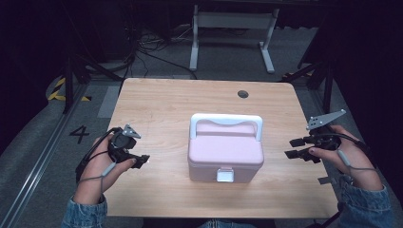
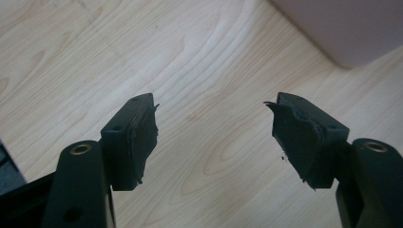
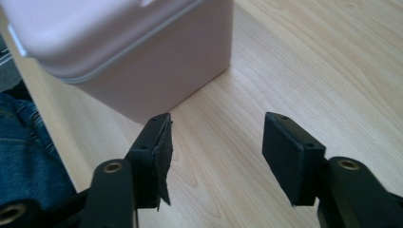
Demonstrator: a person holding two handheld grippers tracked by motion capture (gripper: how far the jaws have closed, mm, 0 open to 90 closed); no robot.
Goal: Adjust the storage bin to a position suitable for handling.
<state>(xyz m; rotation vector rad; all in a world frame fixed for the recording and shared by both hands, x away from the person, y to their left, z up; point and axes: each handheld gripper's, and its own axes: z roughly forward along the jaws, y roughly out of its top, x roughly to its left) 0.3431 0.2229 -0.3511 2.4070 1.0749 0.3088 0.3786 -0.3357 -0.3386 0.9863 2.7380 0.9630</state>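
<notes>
- Progress: nothing done so far by the look of it; pink box (image 1: 225, 153) sits closed at the middle of the table (image 1: 157, 99), white latch (image 1: 225, 175) on its front face looks down, white handle (image 1: 226, 121) folded back over the lid. Opening or lifting is all left, I'd judge.
- Left gripper (image 1: 140, 161): held low over the table left of the box, well apart from it, jaws pointing right toward the box. Left gripper view has both jaws spread wide, nothing between them, bare wood under them, a pink corner of the box (image 2: 347, 28) at upper right.
- Left hand (image 1: 102, 164) wraps the gripper body, forearm in a denim sleeve coming in from the bottom edge.
- Box: untouched, no jaw on it.
- Right gripper (image 1: 297, 147): off the right side of the box, near the table's right edge, jaws aimed left at the box. Right gripper view has jaws spread, empty, box side wall (image 3: 157, 66) close ahead.
- Right hand (image 1: 342, 152) grips from behind, wrist roughly level.
</notes>
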